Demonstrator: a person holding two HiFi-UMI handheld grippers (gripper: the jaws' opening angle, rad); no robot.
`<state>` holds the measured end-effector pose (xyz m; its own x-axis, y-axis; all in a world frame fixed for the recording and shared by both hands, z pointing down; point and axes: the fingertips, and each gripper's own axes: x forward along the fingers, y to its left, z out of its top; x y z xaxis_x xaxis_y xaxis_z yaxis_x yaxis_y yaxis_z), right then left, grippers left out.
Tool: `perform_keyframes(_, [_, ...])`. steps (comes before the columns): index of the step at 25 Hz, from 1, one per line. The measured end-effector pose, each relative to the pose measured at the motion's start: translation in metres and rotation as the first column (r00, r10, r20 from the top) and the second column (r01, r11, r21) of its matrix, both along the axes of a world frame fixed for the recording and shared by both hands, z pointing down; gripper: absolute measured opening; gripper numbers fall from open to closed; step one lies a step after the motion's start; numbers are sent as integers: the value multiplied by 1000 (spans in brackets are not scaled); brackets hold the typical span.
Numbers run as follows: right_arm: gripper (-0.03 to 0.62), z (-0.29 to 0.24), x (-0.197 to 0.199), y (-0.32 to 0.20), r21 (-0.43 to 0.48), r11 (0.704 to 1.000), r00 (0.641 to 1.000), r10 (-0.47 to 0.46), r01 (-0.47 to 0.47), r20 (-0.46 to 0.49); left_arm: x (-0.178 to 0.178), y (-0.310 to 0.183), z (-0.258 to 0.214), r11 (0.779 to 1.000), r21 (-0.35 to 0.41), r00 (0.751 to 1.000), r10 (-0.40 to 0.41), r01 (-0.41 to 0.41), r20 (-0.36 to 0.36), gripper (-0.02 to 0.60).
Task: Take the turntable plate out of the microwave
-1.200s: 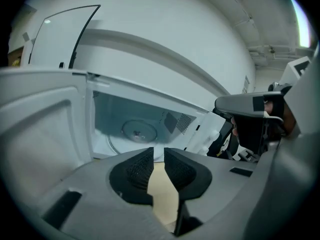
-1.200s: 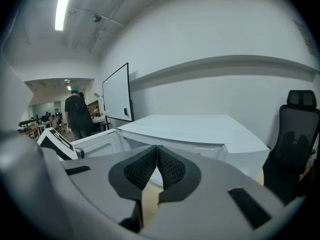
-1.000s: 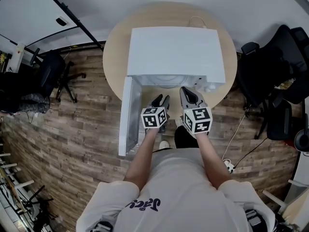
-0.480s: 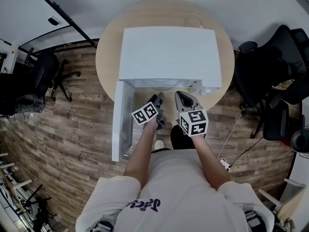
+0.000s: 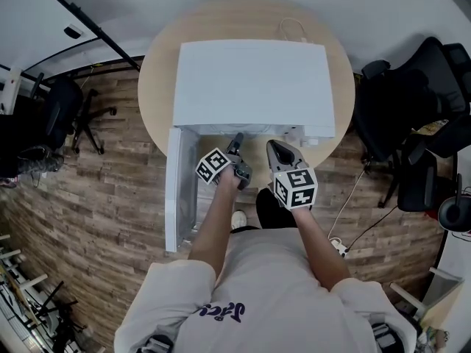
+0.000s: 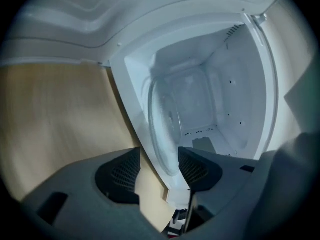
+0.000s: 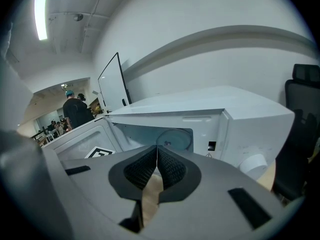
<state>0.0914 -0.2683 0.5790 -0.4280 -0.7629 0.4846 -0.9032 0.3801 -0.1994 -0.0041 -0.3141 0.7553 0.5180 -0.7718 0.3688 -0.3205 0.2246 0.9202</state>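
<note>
The white microwave (image 5: 254, 87) stands on a round wooden table (image 5: 158, 101) with its door (image 5: 173, 190) swung open to the left. The clear glass turntable plate (image 6: 167, 124) lies inside the cavity and also shows as a pale disc (image 7: 175, 139) in the right gripper view. My left gripper (image 5: 239, 157) is rolled on its side at the cavity's mouth. Its jaws have just been opening and stand wide, and the left gripper (image 6: 159, 171) has the plate's near rim and the cavity's front lip between its pads, which do not press on them. My right gripper (image 5: 278, 151) hangs shut and empty before the microwave's front.
Black office chairs stand at the right (image 5: 412, 101) and at the left (image 5: 55, 116) on the wood-plank floor. A cable (image 5: 294, 29) lies on the table behind the microwave. The control knob (image 7: 252, 164) is on the microwave's right front. A person (image 7: 75, 111) stands far off.
My left gripper has rolled onto its side, sunk and moved in to the cavity's mouth, with its jaws spread wider. The right gripper has dropped a little and stays shut.
</note>
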Motion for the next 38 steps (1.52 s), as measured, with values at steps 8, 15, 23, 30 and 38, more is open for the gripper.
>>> perform_keyframes(8, [17,10,9,3,-20,1000,1000,15,-15,-11,-2,-8,12,995,-60,994,-85,81,-64,116])
perform_keyframes(15, [17,20,6,9,-47,999,1000,15,-15,8,-1,-7,2,996,-24,981,-93,90,-170,48])
perform_keyframes(23, [17,55,4,21,-160,987,992,50,-31,119,-7,10,0,992,-55,962,-126,116,-241,38])
perform_keyframes(30, [17,101,2,38,-318,948,920,153,-32,362,-11,35,-3,991,-61,954,-133,121,-268,37])
perform_keyframes(38, [212,144,-8,45,-457,889,749,284,29,599,-12,51,-9,992,-59,958,-119,107,-260,37])
